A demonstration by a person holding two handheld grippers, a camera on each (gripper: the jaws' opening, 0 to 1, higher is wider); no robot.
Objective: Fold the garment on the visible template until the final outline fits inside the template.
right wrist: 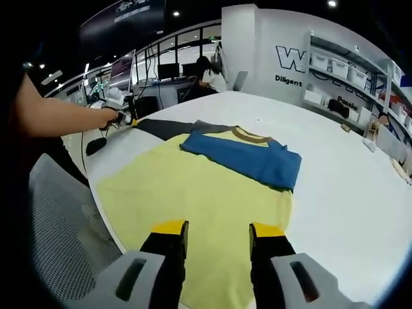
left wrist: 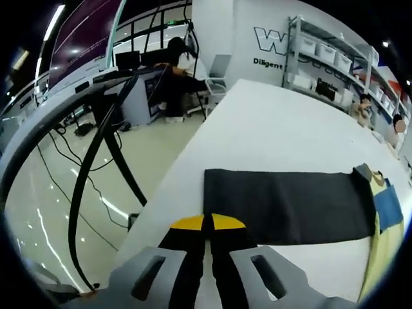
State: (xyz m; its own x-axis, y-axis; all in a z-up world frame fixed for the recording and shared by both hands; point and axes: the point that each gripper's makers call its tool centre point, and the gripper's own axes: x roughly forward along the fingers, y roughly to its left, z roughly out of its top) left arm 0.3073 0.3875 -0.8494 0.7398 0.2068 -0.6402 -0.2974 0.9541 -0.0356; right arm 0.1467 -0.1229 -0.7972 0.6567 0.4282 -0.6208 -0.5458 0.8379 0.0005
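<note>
**Garment half off the template, both grippers free**

Left gripper [left wrist: 207, 225]: fingers pressed together, holding nothing, at the near edge of the dark template [left wrist: 286, 206] on the white desk [left wrist: 270, 129]. Yellow-and-blue garment [right wrist: 212, 187] lies mostly beside the template [right wrist: 164, 127], one blue sleeve folded in. Right gripper [right wrist: 217, 233]: fingers spread over the yellow hem. Risk: pinching one layer only, dragging the cloth toward the desk edge.
</note>
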